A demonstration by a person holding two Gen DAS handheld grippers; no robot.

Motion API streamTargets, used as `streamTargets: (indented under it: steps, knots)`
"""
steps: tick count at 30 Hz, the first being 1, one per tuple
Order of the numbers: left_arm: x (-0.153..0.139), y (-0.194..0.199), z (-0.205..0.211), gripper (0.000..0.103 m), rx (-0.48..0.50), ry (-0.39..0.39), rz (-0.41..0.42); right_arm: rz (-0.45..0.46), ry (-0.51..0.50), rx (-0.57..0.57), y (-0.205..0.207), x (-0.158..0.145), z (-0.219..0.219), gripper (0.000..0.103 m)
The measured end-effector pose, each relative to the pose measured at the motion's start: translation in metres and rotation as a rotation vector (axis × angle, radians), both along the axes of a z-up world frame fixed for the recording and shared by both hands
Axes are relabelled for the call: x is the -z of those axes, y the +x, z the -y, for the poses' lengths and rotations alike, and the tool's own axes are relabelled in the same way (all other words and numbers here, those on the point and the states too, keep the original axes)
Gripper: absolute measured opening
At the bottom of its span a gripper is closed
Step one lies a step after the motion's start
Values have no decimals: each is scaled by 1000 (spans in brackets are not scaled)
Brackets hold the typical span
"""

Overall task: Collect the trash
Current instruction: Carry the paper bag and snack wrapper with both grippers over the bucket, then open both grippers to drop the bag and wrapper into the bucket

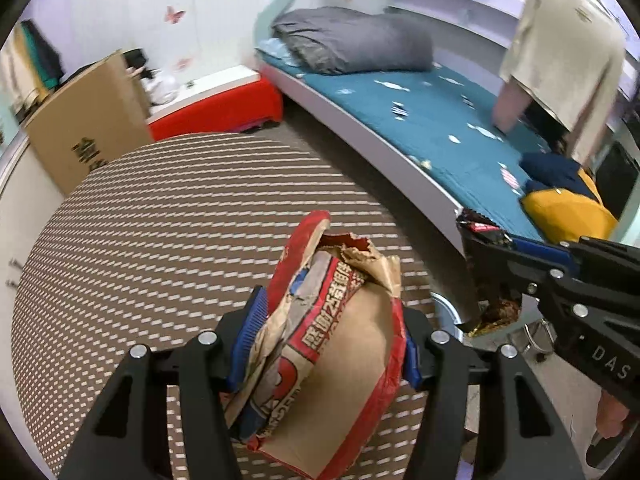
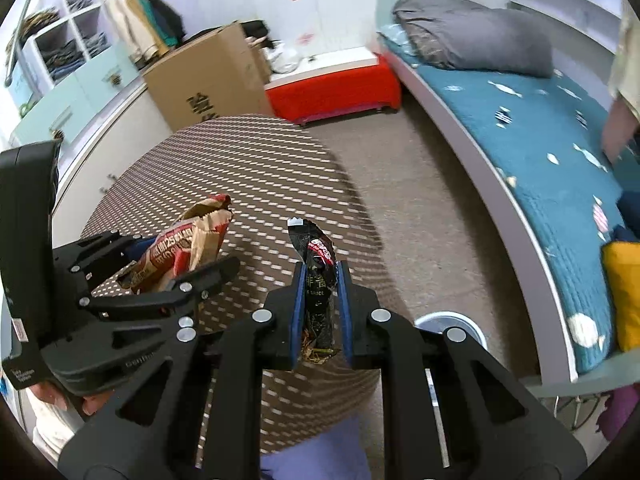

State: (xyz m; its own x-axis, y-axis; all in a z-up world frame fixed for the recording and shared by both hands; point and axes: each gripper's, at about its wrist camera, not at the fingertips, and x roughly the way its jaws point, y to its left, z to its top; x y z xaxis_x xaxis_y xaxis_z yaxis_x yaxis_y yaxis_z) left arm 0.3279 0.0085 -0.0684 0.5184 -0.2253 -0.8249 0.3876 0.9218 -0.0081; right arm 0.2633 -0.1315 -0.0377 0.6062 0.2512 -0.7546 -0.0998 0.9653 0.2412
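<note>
- Your left hand-held gripper (image 1: 332, 344) is clamped on the torn paper bag (image 1: 340, 344), hiding the bench (image 1: 160, 220) beneath.
- Your right hand-held gripper (image 2: 320, 300) pinches the black sachet (image 2: 318, 280); its lower end is blurred.
- White bin (image 2: 452, 322) at 4 o'clock, half hidden.

Bright, even light — warped, blurred edges

The lower end of the torn paper bag (image 1: 336, 344) is cut off by the bottom edge of the left wrist view. The white bin (image 2: 452, 326) shows only part of its rim behind the right hand-held gripper (image 2: 320, 280) (interior hidden). The hanging garment (image 1: 560, 56) is motion-blurred, and print on the black sachet (image 2: 318, 280) is too small to read fully.
</note>
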Motion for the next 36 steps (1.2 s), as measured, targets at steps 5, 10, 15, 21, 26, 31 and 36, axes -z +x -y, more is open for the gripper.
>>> streamTargets:
  steps: [5,10,15,21,26,31,36]
  knots:
    - [4,-5,45,57,77,7,-11,-8,16,69,-9,6,41,16]
    - [7,-10,91,57,146,16,-22,-21,32,136,-19,14,76,16]
    - [12,-12,128,57,195,29,-37,-32,54,192,-28,23,112,16]
    - [23,-15,171,57,244,42,-62,-53,62,253,-40,32,151,16]
    - [37,-17,201,57,282,56,-93,-79,66,310,-51,43,184,16]
    - [53,-22,227,58,311,76,-120,-110,70,349,-58,56,207,16]
    - [66,-26,243,73,332,99,-133,-142,86,388,-67,69,222,16]
